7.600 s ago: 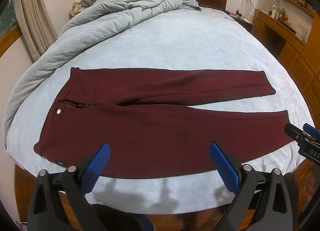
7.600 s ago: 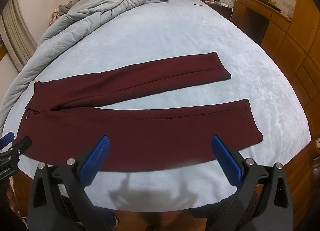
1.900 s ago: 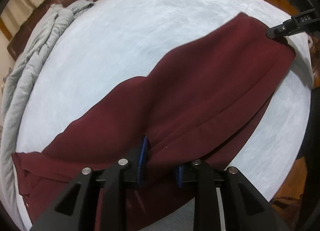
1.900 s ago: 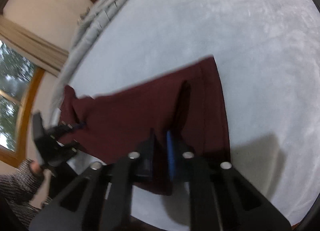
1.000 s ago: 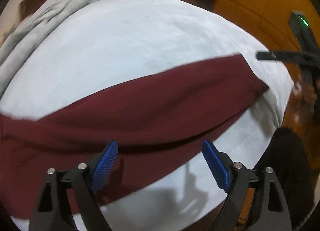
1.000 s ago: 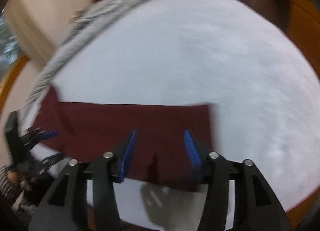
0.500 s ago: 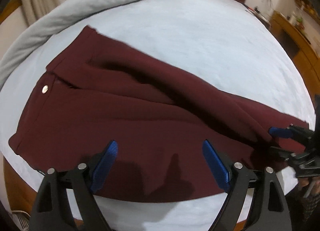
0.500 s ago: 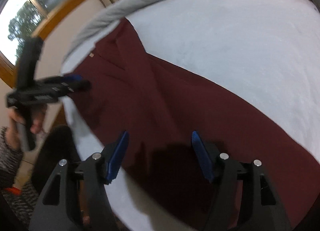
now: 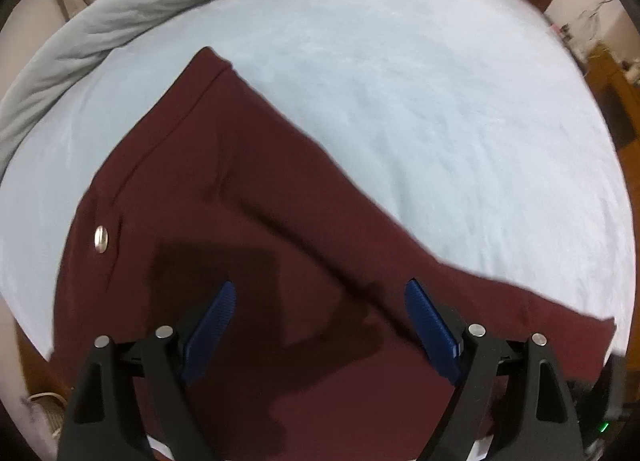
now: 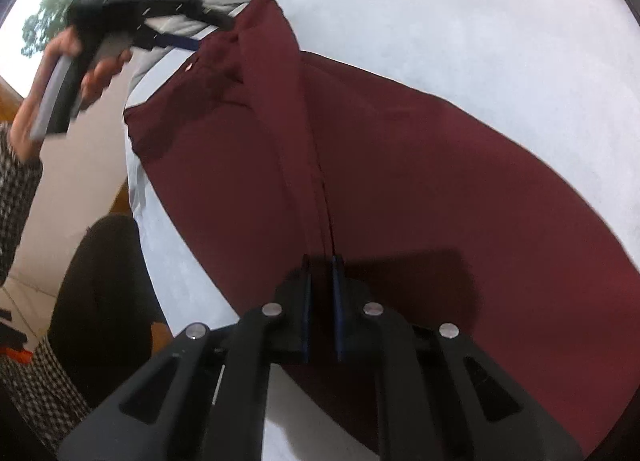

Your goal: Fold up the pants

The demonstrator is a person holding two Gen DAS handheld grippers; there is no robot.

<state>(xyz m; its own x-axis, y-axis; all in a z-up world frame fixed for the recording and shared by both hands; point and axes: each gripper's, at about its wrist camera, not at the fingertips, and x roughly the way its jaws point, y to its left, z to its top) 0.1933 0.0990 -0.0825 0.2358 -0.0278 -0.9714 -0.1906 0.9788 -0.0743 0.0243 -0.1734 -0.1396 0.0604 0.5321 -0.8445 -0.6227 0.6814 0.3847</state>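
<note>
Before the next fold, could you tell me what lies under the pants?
The pale blue bedsheet shows around the pants, so they rest on it. One leg lies folded over the other, hiding most of it; whatever else the cloth covers cannot be seen.

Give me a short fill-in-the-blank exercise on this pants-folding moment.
1. The dark red fabric pants lie on a pale blue ____.
2. The right gripper is ____ on the pants.
3. The left gripper hovers with jaws ____.
4. Beside the waistband sits a round metal ____.

Missing words: bedsheet; shut; open; button
</note>
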